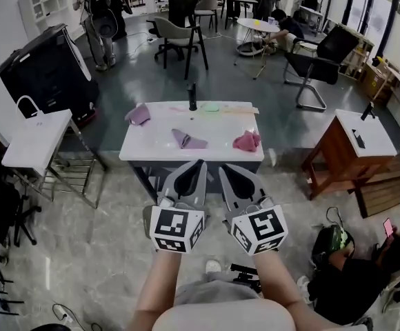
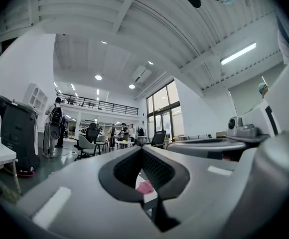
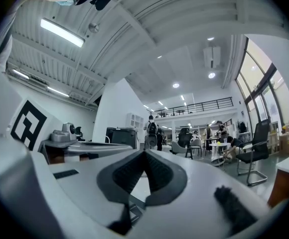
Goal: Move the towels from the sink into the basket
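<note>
while left claw (image 1: 198, 164) and right claw (image 1: 223, 166) sit closed, towels (image 1: 188, 141) lie beyond

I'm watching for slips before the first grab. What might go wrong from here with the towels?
Both the left hand-held gripper and right hand-held gripper are shut and short of the counter. If they arrive shut, they would likely push a towel rather than grasp it. The purple towel at the counter's left edge might slide off if nudged. No basket can be made out in any view, so the drop spot is uncertain.
</note>
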The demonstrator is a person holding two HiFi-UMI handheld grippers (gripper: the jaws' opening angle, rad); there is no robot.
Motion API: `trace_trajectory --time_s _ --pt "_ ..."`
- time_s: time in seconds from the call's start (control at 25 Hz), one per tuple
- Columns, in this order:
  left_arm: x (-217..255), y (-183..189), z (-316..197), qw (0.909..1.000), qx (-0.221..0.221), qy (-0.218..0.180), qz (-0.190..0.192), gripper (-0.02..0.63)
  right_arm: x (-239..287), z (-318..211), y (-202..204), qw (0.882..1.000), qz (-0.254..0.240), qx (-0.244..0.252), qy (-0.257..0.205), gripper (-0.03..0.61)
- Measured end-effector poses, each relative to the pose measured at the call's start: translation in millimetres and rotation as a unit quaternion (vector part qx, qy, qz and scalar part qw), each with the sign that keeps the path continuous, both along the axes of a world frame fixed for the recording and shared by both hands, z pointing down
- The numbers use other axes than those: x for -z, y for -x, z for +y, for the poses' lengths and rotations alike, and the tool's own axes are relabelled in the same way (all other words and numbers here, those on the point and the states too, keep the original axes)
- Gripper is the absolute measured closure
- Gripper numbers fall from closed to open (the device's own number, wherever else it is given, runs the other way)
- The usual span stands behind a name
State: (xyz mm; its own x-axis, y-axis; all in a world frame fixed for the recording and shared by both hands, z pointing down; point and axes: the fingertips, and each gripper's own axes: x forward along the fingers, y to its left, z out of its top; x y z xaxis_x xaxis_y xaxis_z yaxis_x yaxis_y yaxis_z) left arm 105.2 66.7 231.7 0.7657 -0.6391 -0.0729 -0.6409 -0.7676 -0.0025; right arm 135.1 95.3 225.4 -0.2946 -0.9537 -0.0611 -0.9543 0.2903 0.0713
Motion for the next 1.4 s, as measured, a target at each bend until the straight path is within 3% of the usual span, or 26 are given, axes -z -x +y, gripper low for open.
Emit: trace_trajectory --time_s 0.52,1.24,1.32,1.4 --pt "-20 -53 -76 0.9998 -0.006 0.018 -0.011 0.623 -20 -75 -55 1.000 -0.003 -0.010 0.025 0.565" --pt "-61 -147 -190 0.9942 -0.088 0.050 -0.036 0.617 -55 -181 -142 0.995 -0.026 -0.072 0.069 0.565" --pt "-66 -156 -202 0.9931 -0.096 0.055 -0.037 0.617 -60 -191 -149 0.994 -0.024 -0.078 0.073 0.550" --pt "-71 -165 -214 0.9919 -0.105 0.060 -0.038 0.617 -63 -200 -156 0.993 -0.024 -0.082 0.076 0.470"
